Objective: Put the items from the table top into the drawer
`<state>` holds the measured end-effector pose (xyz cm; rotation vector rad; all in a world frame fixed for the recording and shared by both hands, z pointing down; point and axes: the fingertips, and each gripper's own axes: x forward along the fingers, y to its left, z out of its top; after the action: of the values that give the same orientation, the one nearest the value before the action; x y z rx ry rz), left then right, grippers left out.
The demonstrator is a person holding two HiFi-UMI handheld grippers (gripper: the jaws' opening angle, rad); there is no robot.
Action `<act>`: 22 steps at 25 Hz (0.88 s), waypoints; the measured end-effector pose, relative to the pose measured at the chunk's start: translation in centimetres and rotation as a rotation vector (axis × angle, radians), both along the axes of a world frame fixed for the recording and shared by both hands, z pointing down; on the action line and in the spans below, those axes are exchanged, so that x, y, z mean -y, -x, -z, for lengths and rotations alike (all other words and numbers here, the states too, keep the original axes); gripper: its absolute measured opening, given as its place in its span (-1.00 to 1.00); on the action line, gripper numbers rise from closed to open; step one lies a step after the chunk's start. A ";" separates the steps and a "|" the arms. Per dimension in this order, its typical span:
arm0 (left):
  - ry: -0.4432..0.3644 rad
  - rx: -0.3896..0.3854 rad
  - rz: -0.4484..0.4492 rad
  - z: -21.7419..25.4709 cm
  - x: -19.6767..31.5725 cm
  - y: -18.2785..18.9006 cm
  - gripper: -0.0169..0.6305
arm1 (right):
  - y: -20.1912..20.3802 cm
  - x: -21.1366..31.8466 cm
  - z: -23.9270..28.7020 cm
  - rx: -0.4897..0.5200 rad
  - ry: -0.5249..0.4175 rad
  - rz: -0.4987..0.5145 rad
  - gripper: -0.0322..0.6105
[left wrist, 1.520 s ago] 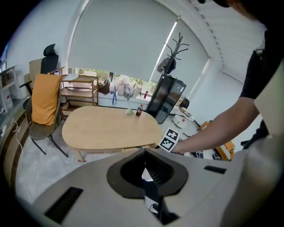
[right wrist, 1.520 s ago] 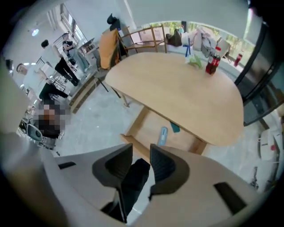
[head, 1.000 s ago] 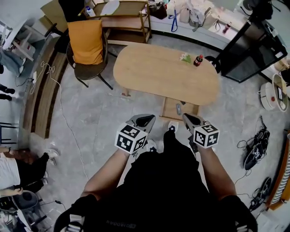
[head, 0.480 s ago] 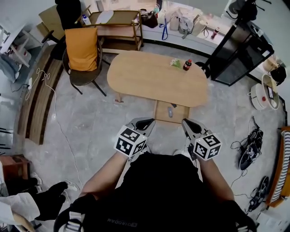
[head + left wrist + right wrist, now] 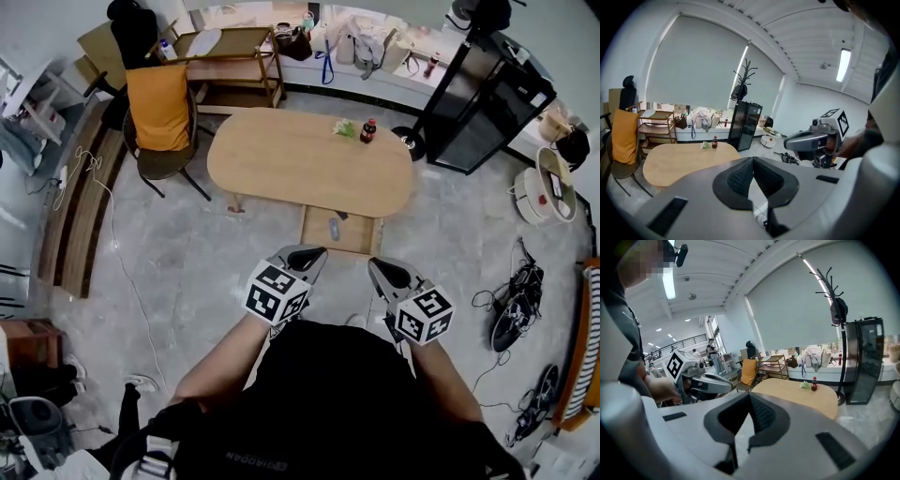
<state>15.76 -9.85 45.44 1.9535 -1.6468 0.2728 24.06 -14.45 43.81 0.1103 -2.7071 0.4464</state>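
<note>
An oval wooden table (image 5: 291, 169) stands ahead of me. At its far end a small dark bottle with a red cap (image 5: 368, 130) stands next to a green and white bundle (image 5: 344, 128). Under the near edge the drawer (image 5: 361, 236) is pulled out, with a small grey item (image 5: 334, 228) lying in it. My left gripper (image 5: 314, 251) and right gripper (image 5: 373, 263) hang close to my body, short of the drawer, both shut and empty. The left gripper view has the table (image 5: 679, 159), the bottle (image 5: 715, 142) and the right gripper (image 5: 811, 140). From the right gripper view I see the bottle (image 5: 814, 383) too.
A chair with an orange cover (image 5: 159, 108) stands left of the table, and a wooden shelf cart (image 5: 230, 56) behind it. A black cabinet (image 5: 478, 89) is at the far right. Cables (image 5: 520, 291) lie on the floor at right, and wooden planks (image 5: 80, 187) at left.
I have backed away from the table. The table and open drawer sit farther off and higher in the head view. Both grippers stayed shut and empty near my body.
</note>
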 end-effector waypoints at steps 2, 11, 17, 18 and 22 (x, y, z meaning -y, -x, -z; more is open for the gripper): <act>0.007 0.020 -0.021 0.2 0.6 -2.0 -0.93 | -1.5 0.5 0.0 0.007 -0.001 0.004 -0.89; 0.061 0.048 -0.051 -0.4 1.6 -7.4 -0.93 | -6.9 2.1 -0.2 0.035 -0.012 -0.006 -0.89; 0.078 0.071 -0.059 -0.7 2.0 -9.1 -0.93 | -8.7 2.0 -1.0 0.052 0.014 -0.015 -0.89; 0.078 0.072 -0.057 -0.7 2.0 -9.2 -0.93 | -8.8 1.9 -1.1 0.052 0.014 -0.012 -0.89; 0.079 0.073 -0.057 -0.6 2.0 -9.6 -0.93 | -8.8 1.5 -1.3 0.051 0.017 0.005 -0.89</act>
<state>25.40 -11.89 46.03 1.9541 -1.6022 0.4303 32.87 -15.91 45.08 0.0887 -2.7522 0.4762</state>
